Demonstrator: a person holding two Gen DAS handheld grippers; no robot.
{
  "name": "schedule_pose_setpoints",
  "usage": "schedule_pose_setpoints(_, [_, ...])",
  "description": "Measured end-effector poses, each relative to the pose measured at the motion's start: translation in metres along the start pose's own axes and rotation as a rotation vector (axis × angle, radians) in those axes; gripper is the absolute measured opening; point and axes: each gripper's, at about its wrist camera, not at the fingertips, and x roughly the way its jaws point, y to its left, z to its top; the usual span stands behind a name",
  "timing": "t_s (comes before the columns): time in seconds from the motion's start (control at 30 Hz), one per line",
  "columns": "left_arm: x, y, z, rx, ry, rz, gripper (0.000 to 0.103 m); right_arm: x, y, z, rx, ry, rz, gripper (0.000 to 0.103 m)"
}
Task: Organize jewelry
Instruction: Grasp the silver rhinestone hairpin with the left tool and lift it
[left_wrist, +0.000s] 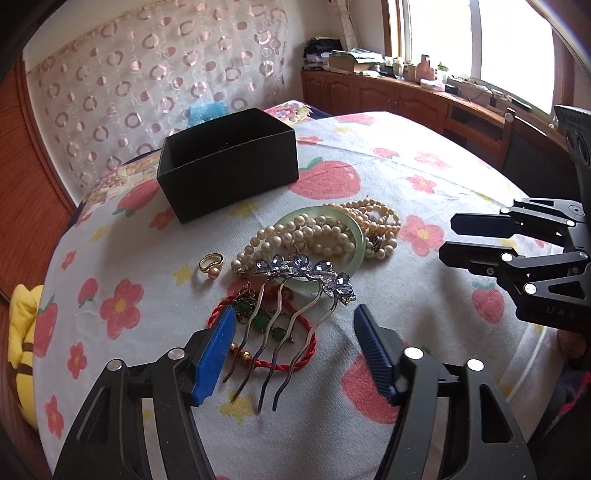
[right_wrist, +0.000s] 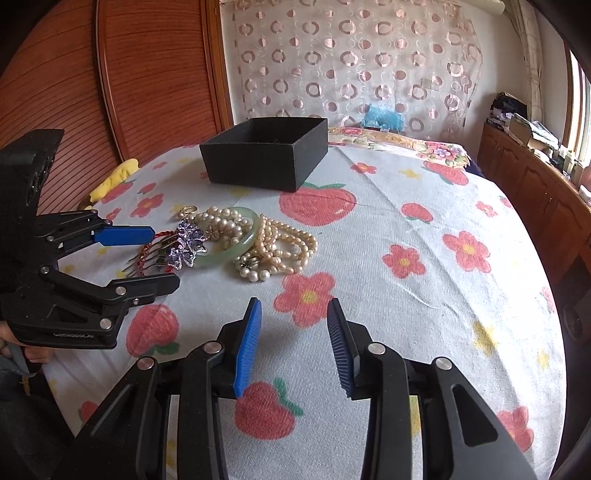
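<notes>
Two grippers hover over the bed (left_wrist: 424, 177), and we hold nothing in either. Our left gripper (left_wrist: 295, 347) has its fingers spread wide on either side of the hair comb (left_wrist: 295, 280), whose prongs lie across a red cord bracelet (left_wrist: 295, 360) and a green-stone chain (left_wrist: 258, 319). Beyond the comb, pearl strands (left_wrist: 332, 230) are heaped over a jade bangle (left_wrist: 356, 236), and a gold ring (left_wrist: 211, 264) lies just beside them. Farther back stands the open black box (left_wrist: 229, 162). Our right gripper (right_wrist: 293, 343), fingers moderately parted, hangs above bare bedspread, apart from the jewelry.
</notes>
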Motion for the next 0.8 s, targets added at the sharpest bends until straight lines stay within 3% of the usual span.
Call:
schedule_pose_setpoints(0.07, [0.000,0.001,0.000,-0.001,0.001,-0.001,0.047,0.000,0.000,0.000,0.002,0.000,0.001,0.039])
schedule_pose_setpoints(0.23, [-0.009,0.004,-0.001,-0.015,-0.028,-0.055,0.035,0.001,0.000,0.001,0.001,0.005,0.006,0.039])
schedule_pose_setpoints(0.8, [-0.017,0.025,0.007,-0.076,-0.091,-0.070,0.032,0.002,0.001,0.001,-0.001,0.007,0.009,0.039])
